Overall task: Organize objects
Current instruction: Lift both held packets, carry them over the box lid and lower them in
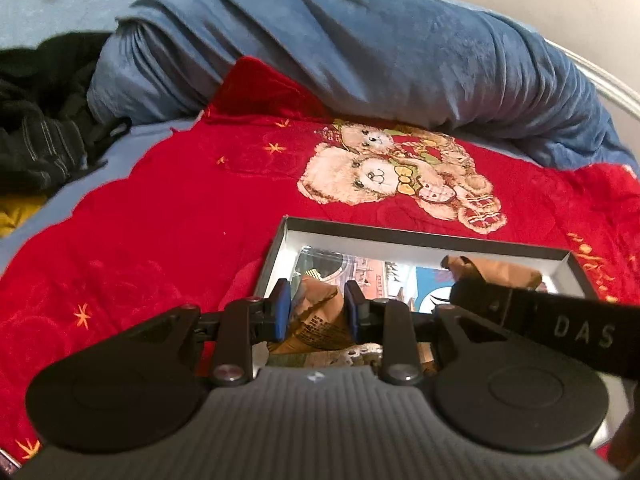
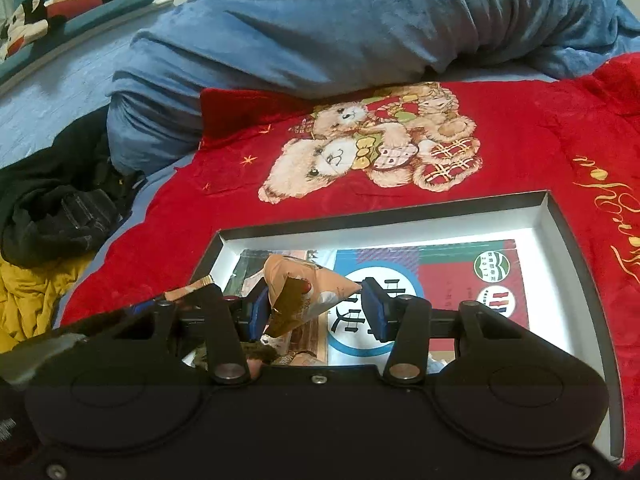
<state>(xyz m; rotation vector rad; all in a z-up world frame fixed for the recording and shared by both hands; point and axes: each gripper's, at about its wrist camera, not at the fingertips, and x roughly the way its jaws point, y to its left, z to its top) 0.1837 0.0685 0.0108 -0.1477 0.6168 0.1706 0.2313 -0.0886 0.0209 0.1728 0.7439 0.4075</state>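
Both grippers hover over an open shallow box (image 2: 552,216) lying on a red teddy-bear blanket (image 2: 520,128) on a bed, box at lower centre of both frames. Left gripper (image 1: 316,308), lower centre of the left wrist view, has its blue fingers (image 1: 282,308) closed on a tan snack packet (image 1: 316,312) with printed text. Right gripper (image 2: 316,304), lower centre of the right wrist view, grips a second tan packet (image 2: 304,284), pyramid-shaped, its tip touching the right pad. That second packet also shows at right of the left view, above the box's right end. Printed cards (image 2: 460,280) lie flat inside the box. Bunched blue blanket (image 2: 360,20) fills the top of both frames; dark clothes (image 2: 60,200) and a yellow garment (image 2: 36,296) at far left.
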